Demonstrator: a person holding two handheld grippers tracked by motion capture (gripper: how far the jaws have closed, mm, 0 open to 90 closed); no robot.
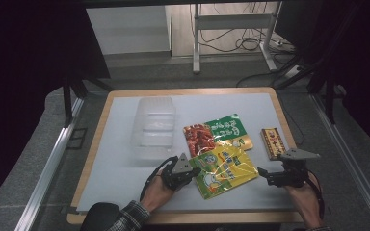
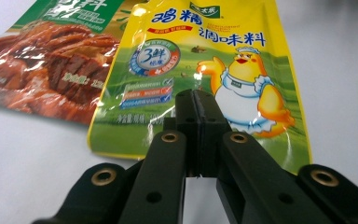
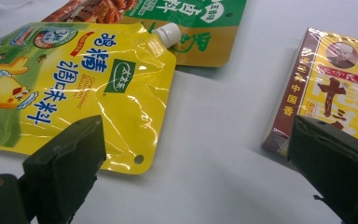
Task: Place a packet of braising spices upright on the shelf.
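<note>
Tongs, left (image 2: 196,100): jaws pressed together with nothing between them, tips over the yellow pouch (image 2: 200,70)'s bottom edge. Right tongs (image 1: 265,174) spread wide, empty. Pouch lies flat on the desk (image 1: 120,159), overlapping the green packet (image 1: 219,132), the brown box (image 1: 272,143) well apart to its right. Long axis runs diagonally; spout cap (image 3: 168,32) points at the packet. Likely light, floppy, slick film; the stiffer sealed edge seems the best hold.

The white table (image 1: 115,159) carries pouches (image 1: 224,168), a box (image 1: 272,143), perhaps a clear tub (image 1: 154,126).
</note>
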